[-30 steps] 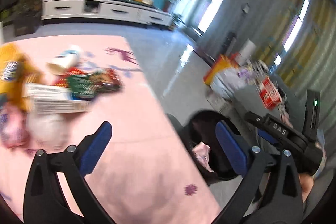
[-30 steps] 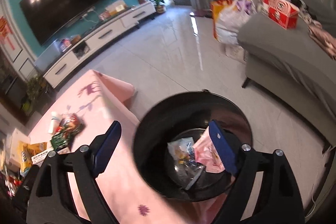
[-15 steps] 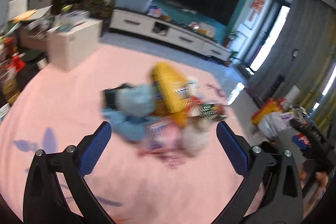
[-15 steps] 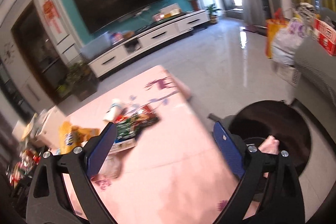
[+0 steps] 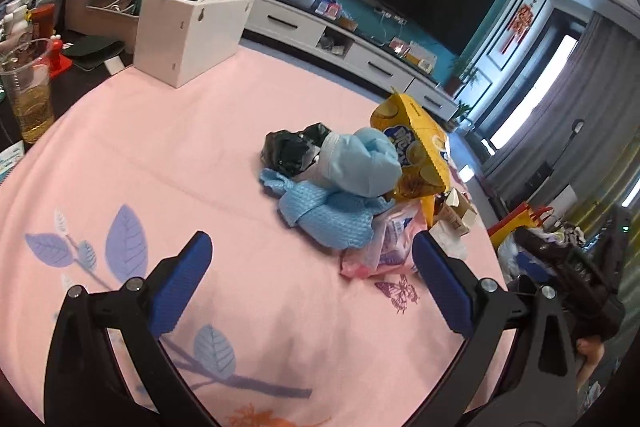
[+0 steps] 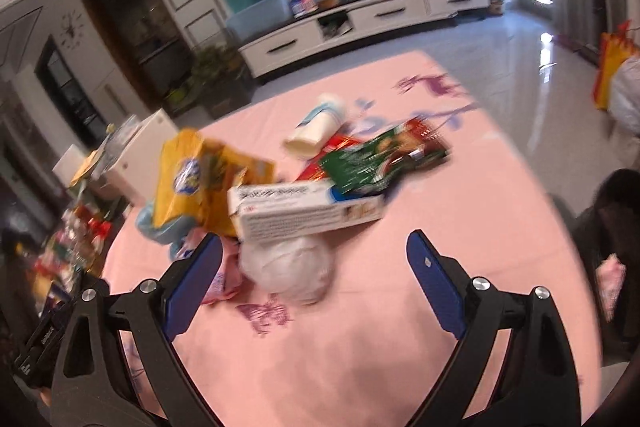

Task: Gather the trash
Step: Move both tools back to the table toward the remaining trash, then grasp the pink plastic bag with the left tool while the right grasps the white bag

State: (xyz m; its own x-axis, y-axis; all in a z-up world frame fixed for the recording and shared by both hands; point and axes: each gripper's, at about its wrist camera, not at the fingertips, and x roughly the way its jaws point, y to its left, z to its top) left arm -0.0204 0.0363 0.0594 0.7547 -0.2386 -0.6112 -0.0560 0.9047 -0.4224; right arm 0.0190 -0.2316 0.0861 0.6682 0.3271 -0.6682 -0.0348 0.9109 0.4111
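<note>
Both grippers hang over the pink-clothed bench [image 5: 168, 155] with fingers spread wide and nothing between them; the right gripper's [image 6: 314, 279] fingers have just been opening and stand empty. The trash sits in one heap near the middle of the bench. From the right wrist view, the crumpled white wad [image 6: 286, 271] lies at about 11 o'clock from the gap between the fingers, just ahead of the left finger's tip, with the white carton [image 6: 304, 207] resting on its far side; the carton's long axis runs across the view, roughly 9 to 3 o'clock, so it lies crosswise to the fingers' opening line. Beyond it, toward 12 to 1 o'clock, are the green wrapper [image 6: 380, 157] and a pale cup [image 6: 320, 125] on its side; the yellow bag [image 6: 192, 183] stands at 10 o'clock. From the left gripper [image 5: 312, 283], the same heap lies at 1 o'clock: a pink packet [image 5: 384, 247] nearest, close to the right finger, then the blue cloth [image 5: 336, 215] and pale blue bundle [image 5: 360, 163], with a black bag [image 5: 292, 147] behind. The right hand looks nearer to a clean grab, the wad, and I judge a small shift leftward would centre it.
</note>
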